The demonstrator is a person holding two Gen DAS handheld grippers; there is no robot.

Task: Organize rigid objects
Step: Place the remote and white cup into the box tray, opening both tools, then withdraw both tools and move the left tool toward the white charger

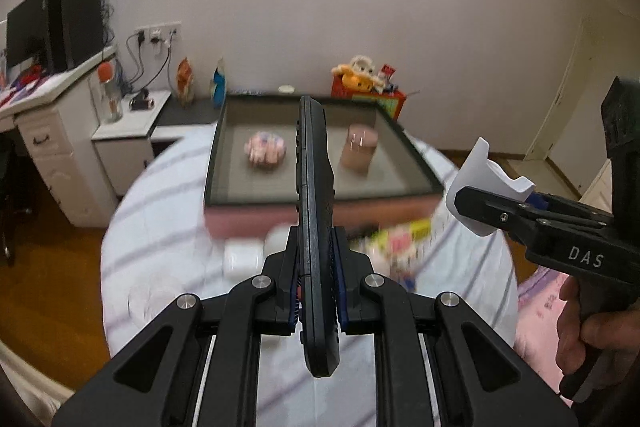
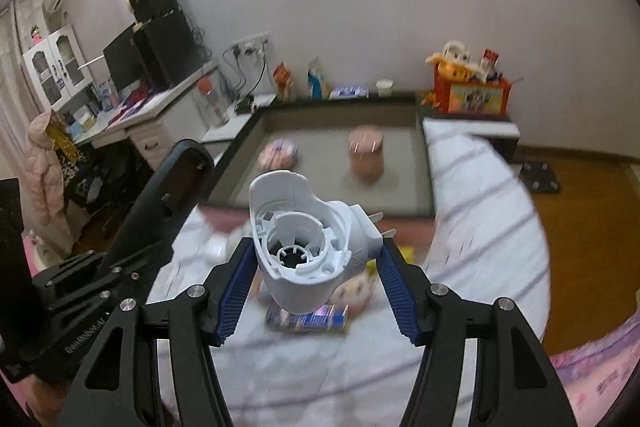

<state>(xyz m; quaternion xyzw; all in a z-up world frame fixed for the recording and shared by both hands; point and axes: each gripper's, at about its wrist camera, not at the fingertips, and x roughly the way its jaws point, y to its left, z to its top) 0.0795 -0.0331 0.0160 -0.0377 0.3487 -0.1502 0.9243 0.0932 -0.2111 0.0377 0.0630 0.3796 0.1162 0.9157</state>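
1. Left tool (image 1: 316, 259) is clamped tight on a black remote control (image 1: 314, 187). The remote stands on edge between the blue pads, and its long axis runs straight up the middle of the left wrist frame.

2. Right tool (image 2: 320, 267) has a white plastic plug-in device (image 2: 304, 239) pinched between its blue ribbed pads. The device's open round end faces the camera, and two metal prongs poke out at its right side. The pads press on its body at both sides, so I read this as a grip.

3. In the left wrist view the right tool (image 1: 486, 207) shows at the right edge of the frame with a hand (image 1: 588, 327) on its handle. The white device (image 1: 480, 183) sticks out toward the upper left.

4. The target, as I judge it, is the dark-rimmed tray (image 1: 224, 155) lying above the tool tips in both frames. It already holds a pink cylindrical container (image 1: 358, 147) at centre right and a round patterned item (image 1: 265, 151) at centre left.

5. The key relation: the remote's tip points straight at the bare strip of tray floor between those two items. The white device, in the right wrist view, sits just below the tray's near rim (image 2: 320, 209), with the pink container (image 2: 366, 155) above and slightly right.

6. Neither hand looks clearly nearer. Both carry their loads above the striped bedsheet (image 1: 168, 227), short of the tray.

7. Blurred small items (image 2: 308, 319) lie on the bed under the tools, seemingly yet to be sorted.
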